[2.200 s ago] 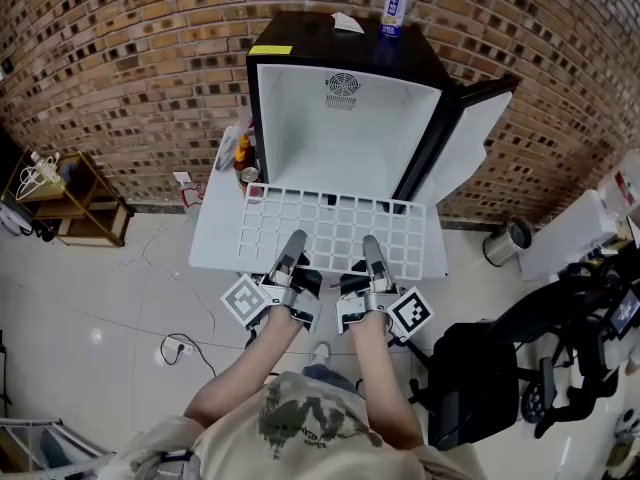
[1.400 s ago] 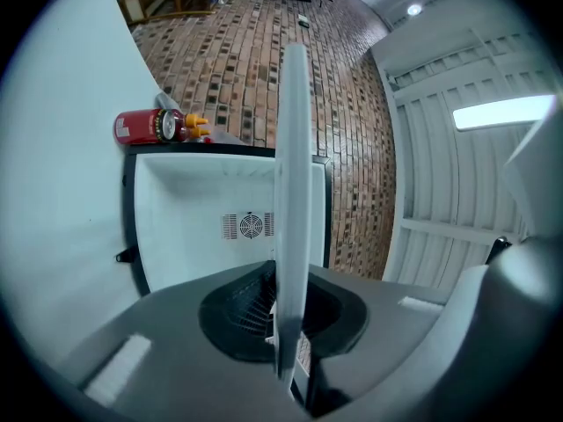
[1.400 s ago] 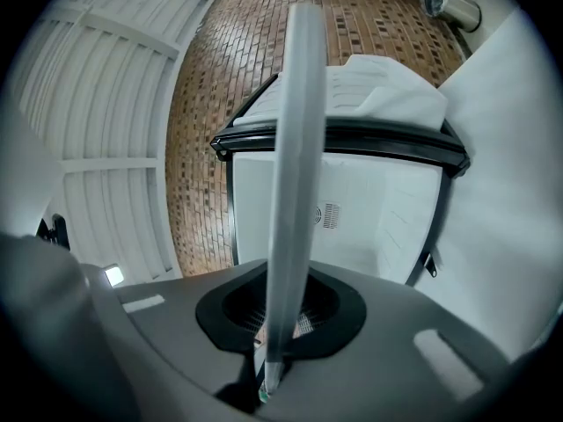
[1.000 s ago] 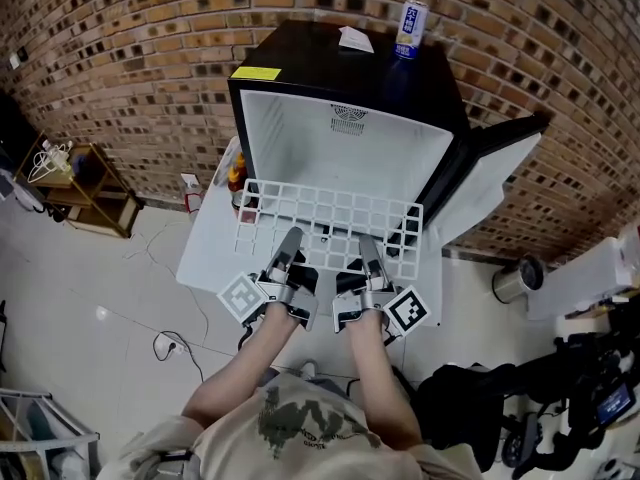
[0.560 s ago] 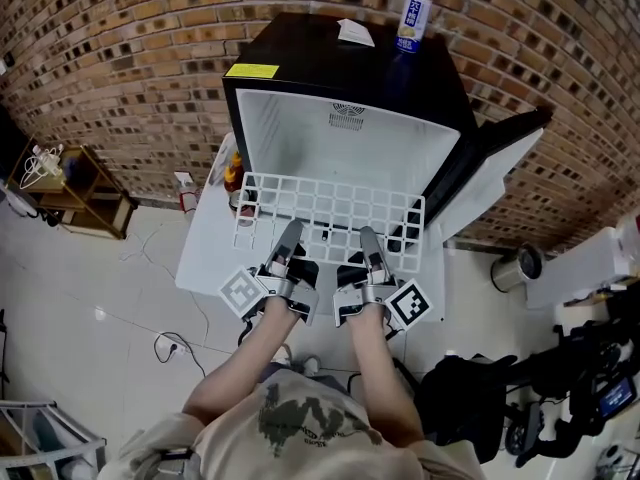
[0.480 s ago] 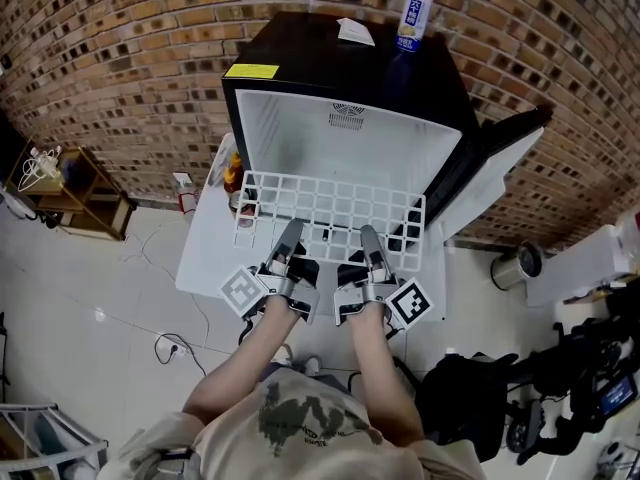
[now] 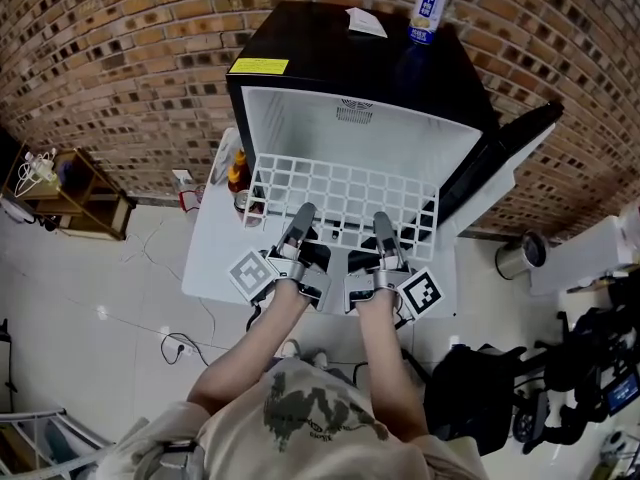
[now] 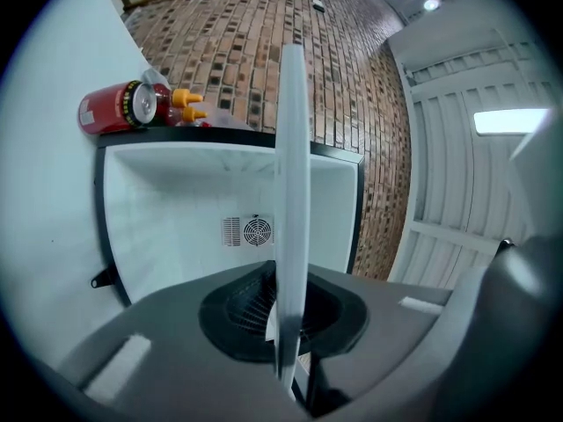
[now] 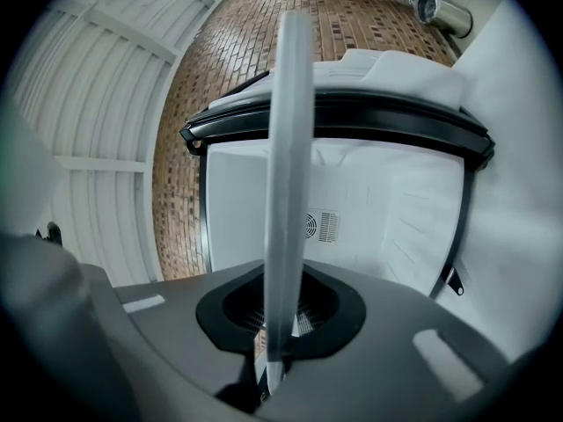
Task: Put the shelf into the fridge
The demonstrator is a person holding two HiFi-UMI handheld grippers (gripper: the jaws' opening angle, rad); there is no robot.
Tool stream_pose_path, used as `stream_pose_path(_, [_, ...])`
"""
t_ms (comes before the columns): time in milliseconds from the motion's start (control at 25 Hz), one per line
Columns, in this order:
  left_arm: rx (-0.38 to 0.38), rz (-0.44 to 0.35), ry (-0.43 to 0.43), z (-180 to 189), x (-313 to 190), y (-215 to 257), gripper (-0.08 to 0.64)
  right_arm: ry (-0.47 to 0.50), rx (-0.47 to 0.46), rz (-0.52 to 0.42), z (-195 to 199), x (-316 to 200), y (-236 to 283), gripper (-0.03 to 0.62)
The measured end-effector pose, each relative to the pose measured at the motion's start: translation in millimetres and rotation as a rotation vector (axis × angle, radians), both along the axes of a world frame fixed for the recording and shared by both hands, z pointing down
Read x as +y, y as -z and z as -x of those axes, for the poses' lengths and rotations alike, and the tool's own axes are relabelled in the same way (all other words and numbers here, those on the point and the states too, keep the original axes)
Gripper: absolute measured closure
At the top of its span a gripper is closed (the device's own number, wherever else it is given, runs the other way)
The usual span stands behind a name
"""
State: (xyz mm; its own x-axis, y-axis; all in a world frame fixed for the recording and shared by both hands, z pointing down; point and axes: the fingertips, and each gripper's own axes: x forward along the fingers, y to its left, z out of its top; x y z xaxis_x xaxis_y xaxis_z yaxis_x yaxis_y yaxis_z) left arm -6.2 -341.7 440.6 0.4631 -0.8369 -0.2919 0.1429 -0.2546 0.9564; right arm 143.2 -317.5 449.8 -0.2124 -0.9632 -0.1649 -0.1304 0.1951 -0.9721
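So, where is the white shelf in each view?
Head view: shelf in the centre, a flat grid at the open fridge.
Left gripper view: shelf edge-on, a vertical bar in the middle.
Right gripper view: shelf edge-on, a vertical bar, middle.
Shared landmark: the fan vent on the fridge's back wall.

the shelf [image 7: 345, 193] is a white wire grid of square cells, held about level and seen edge-on in both gripper views, its far edge pointing to 12 o'clock at the open mouth of the fridge [image 7: 340, 63]. the fridge is a small black box, upright, with a white inside and a round vent on its back wall.
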Motion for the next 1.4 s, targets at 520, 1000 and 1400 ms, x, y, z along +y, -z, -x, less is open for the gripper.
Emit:
stream_pose_path(520, [-0.001, -0.005, -0.024, -5.0, -19.8, 3.9, 0.554, -0.018, -0.021, -0.006, -4.0, -17.2, 2.6, 0.565])
stream_pose_path(1000, [-0.032, 0.031, -0.03, -2.2, -25.3, 6.1, 0.552, 0.006, -0.053, 0.053, 0.0, -20.3, 7.5, 0.565])
stream_pose_path(1400, [-0.001, 0.022, -0.028, -3.6, -20.8, 9.4, 0.548, 0.018, -0.014, 0.05, -1.8, -17.1, 13.3, 0.565])
